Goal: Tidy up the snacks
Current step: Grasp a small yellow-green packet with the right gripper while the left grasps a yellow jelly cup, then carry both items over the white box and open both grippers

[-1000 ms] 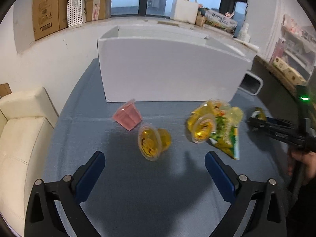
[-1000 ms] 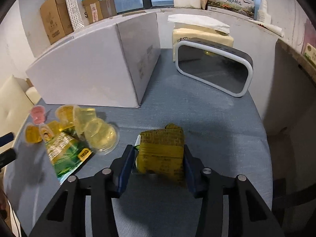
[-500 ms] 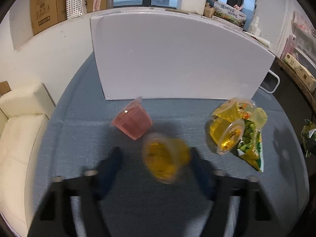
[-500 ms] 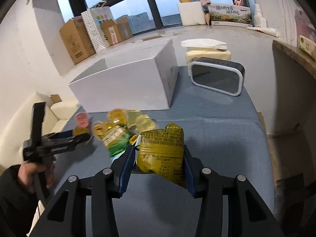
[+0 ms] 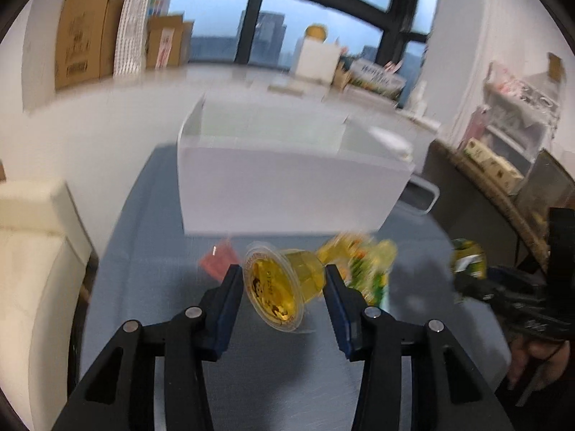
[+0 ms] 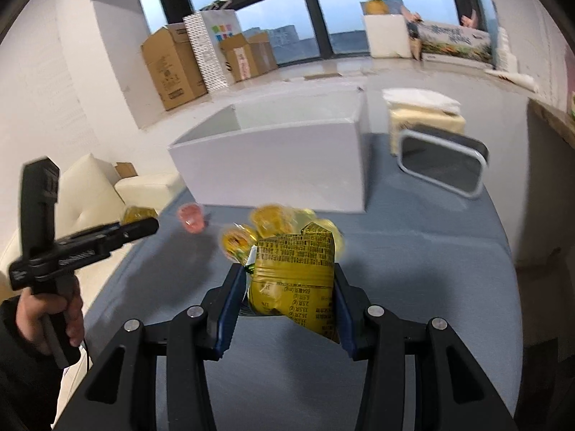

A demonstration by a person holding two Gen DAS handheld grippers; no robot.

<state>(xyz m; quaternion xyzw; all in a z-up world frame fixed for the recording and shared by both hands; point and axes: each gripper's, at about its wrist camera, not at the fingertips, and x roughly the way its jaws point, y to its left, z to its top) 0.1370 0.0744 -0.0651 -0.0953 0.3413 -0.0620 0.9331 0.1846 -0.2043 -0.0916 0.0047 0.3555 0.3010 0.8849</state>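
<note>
My left gripper (image 5: 282, 287) pinched a jelly cup (image 5: 284, 289) lying sideways; the right gripper (image 6: 289, 287) clamped a yellow packet (image 6: 294, 276). White box (image 5: 287, 186) at 12 o'clock. Risk: the tapered cup could squirt free or its lid buckle.

Yellow jelly cup (image 5: 282, 289) tilted; yellow packet (image 6: 298, 280) upright

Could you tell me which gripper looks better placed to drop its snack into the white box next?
Probably the right gripper: its yellow foil snack packet faces the open white cardboard box squarely. The left gripper, holding a yellow jelly cup, seems about equally far away.
</note>
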